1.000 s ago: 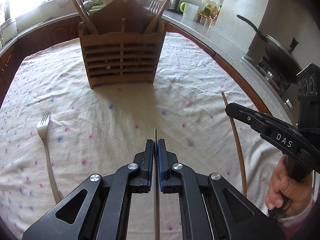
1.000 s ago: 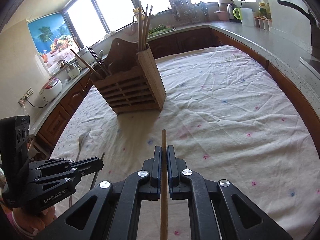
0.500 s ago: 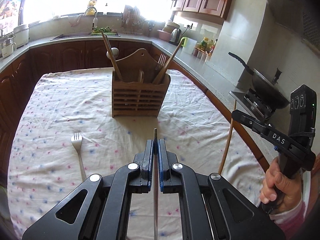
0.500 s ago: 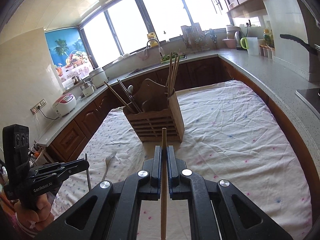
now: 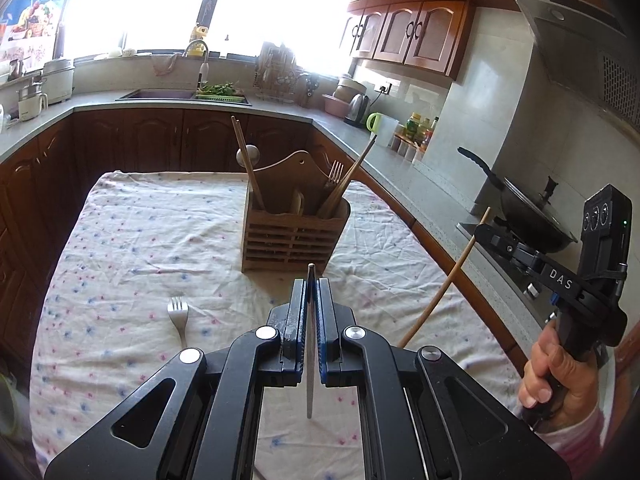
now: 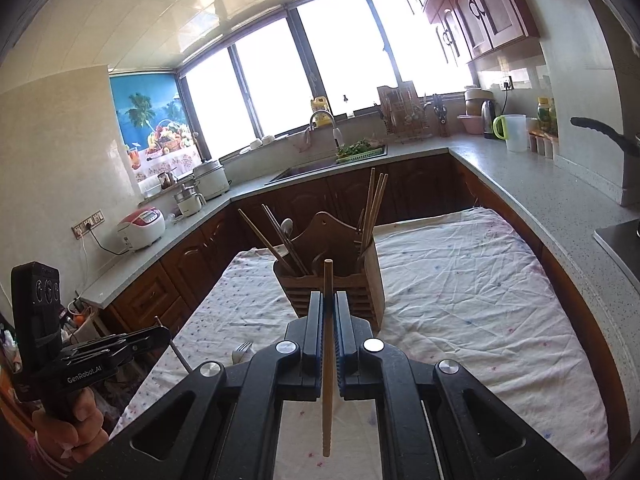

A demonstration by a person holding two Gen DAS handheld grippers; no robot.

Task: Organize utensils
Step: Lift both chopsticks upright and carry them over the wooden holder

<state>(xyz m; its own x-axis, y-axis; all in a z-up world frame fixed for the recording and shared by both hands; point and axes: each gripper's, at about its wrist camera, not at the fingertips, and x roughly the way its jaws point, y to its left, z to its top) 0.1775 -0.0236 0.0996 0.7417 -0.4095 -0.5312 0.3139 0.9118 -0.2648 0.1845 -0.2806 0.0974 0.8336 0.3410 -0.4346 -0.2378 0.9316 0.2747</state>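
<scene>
A slatted wooden utensil holder (image 5: 294,232) stands on the clothed table, with chopsticks, forks and a spoon in it; it also shows in the right wrist view (image 6: 340,276). My left gripper (image 5: 310,292) is shut on a thin metal chopstick (image 5: 309,344), held above the table in front of the holder. My right gripper (image 6: 328,304) is shut on a wooden chopstick (image 6: 327,360), also raised; it shows in the left wrist view (image 5: 440,284). A metal fork (image 5: 179,316) lies on the cloth at the left; it also shows in the right wrist view (image 6: 240,350).
The table carries a white cloth with small dots (image 5: 132,248). Dark wood cabinets and a grey counter (image 5: 160,104) run around it. A black wok (image 5: 528,212) sits on the stove at the right. A kettle and jars stand at the back right.
Both grippers have risen well above the table and pulled back from the holder, each still gripping its chopstick. The fork has not moved.
</scene>
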